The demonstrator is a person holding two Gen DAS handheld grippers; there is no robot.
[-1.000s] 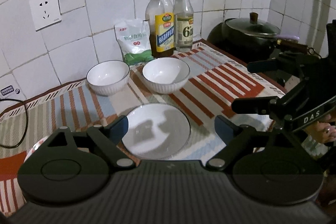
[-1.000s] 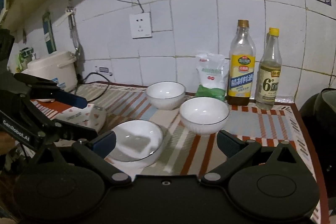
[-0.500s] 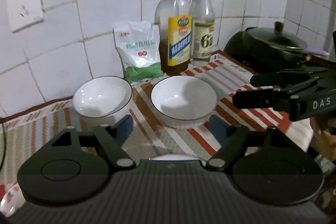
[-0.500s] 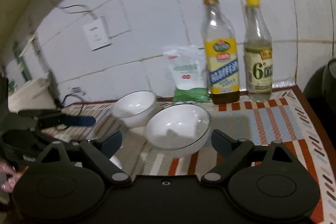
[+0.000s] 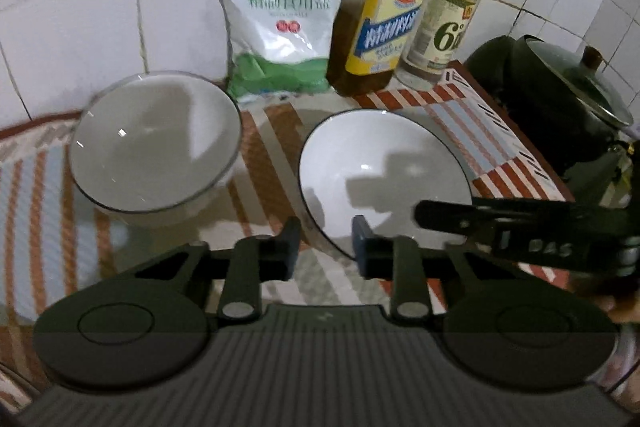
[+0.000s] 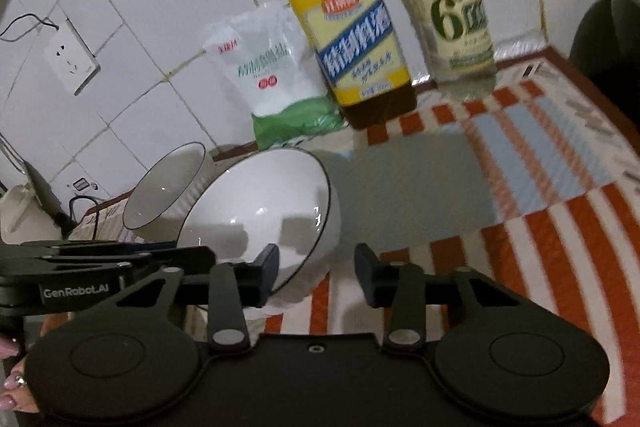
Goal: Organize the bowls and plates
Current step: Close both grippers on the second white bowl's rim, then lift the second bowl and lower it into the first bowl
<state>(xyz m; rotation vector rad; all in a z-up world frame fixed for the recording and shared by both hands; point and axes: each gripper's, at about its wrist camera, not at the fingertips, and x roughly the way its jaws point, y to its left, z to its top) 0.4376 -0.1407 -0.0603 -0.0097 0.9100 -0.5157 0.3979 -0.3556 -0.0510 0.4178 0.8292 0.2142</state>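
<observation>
**Two bowls on the striped cloth, both grippers close by**

The left bowl (image 5: 154,143) is seen at centre left of the left wrist view, resting on the striped cloth (image 5: 472,131) below the tiled wall. Just right of it, in the centre of the frame, the right bowl (image 5: 384,179) is found, the two standing near each other but apart. The left gripper (image 5: 324,251) is held at that bowl's near rim with its jaws parted by a narrow gap; whether the rim is touched cannot be told. Behind the bowls a salt bag (image 5: 280,23), an oil bottle (image 5: 380,7) and a vinegar bottle (image 5: 444,11) are lined up against the wall, and a lidded dark pot (image 5: 560,99) is placed at the right edge.

In the right wrist view the right gripper (image 6: 316,275) is shown at lower centre, jaws parted, nothing clamped between them. Its left finger (image 6: 264,267) is overlapped with the rim of the nearer bowl (image 6: 264,215); contact cannot be confirmed.
</observation>
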